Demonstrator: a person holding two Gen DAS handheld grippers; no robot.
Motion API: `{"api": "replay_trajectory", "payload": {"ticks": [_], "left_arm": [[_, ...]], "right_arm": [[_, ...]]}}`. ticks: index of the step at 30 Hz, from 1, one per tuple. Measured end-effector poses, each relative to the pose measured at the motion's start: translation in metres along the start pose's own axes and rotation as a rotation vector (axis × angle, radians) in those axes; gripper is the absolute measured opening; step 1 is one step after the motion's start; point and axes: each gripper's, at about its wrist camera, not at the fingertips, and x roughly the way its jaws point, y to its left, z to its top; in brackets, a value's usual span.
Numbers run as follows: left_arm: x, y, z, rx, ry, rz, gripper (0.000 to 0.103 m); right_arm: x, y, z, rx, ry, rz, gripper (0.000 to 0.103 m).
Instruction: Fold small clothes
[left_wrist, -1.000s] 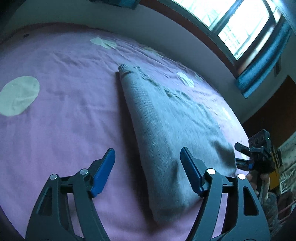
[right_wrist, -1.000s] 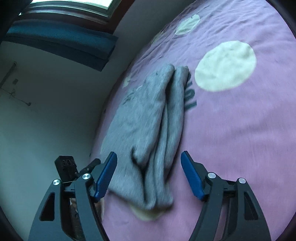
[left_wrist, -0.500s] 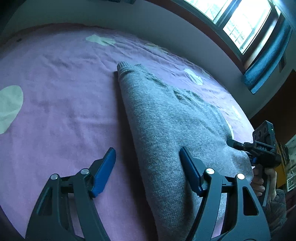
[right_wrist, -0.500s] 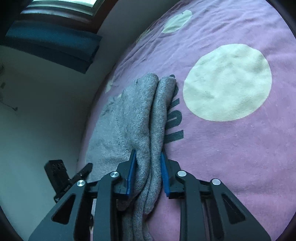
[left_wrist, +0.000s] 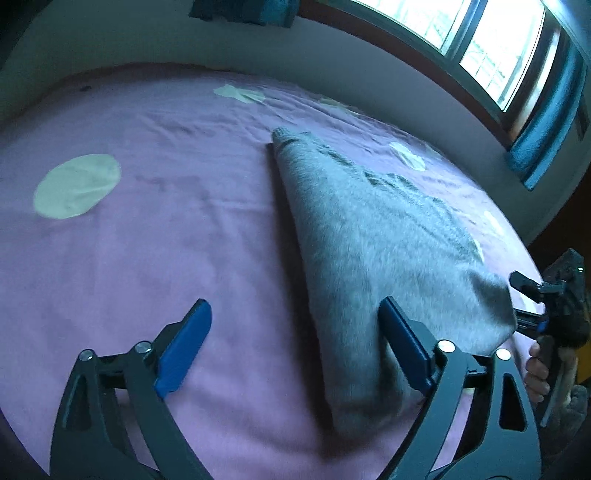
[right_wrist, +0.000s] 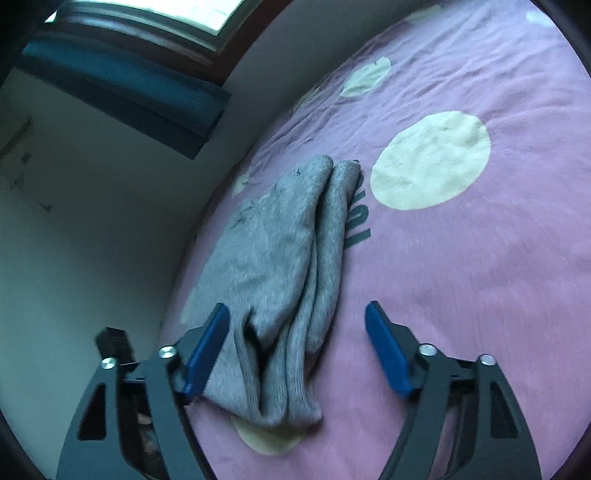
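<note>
The bed (left_wrist: 147, 236), in a purple cover with pale dots, is carrying the whole scene; I am working over it with a claw in each hand.

The grey knit garment (left_wrist: 369, 236) is lying folded into a long, narrow band. In the left wrist view it is running from just ahead of my left claw (left_wrist: 295, 343), slightly to its right, away toward the window side, with its narrow ribbed end farthest from me. In the right wrist view its long axis is running straight ahead of my right claw (right_wrist: 295, 350), the near end sitting between the blue pads.

My left claw is opening and gripping nothing; its right pad (left_wrist: 404, 347) is lying at the cloth's edge, the left pad over bare cover. My right claw is also opening, straddling the garment's near end (right_wrist: 280, 402) without pressing it.

The step, as I judge it, is releasing after a lengthwise fold. To do it well I am aiming to draw both claws back along the long axis, pads clear of the knit, so the loose layers at the near end are not dragged open.
</note>
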Motion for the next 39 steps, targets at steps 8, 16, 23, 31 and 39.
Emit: {"api": "replay_trajectory", "payload": {"ticks": [8,16,23,31,39], "left_arm": [[-0.031,-0.005,-0.022,0.028,-0.051,0.129,0.093],[-0.042,-0.014,-0.027,0.101,-0.074,0.250,0.098],[-0.044,-0.015,-0.027,0.095,-0.072,0.276,0.099],[-0.044,-0.015,-0.028,0.082,-0.069,0.273,0.099],[-0.043,-0.013,-0.030,0.066,-0.070,0.269,0.099]], "right_arm": [[-0.010,0.016,-0.022,-0.055,-0.016,-0.113,0.080],[-0.023,0.031,-0.040,-0.147,-0.049,-0.270,0.080],[-0.017,0.059,-0.059,-0.289,-0.037,-0.383,0.080],[-0.012,0.072,-0.066,-0.352,-0.037,-0.419,0.082],[-0.013,0.073,-0.065,-0.349,-0.039,-0.429,0.083]]}}
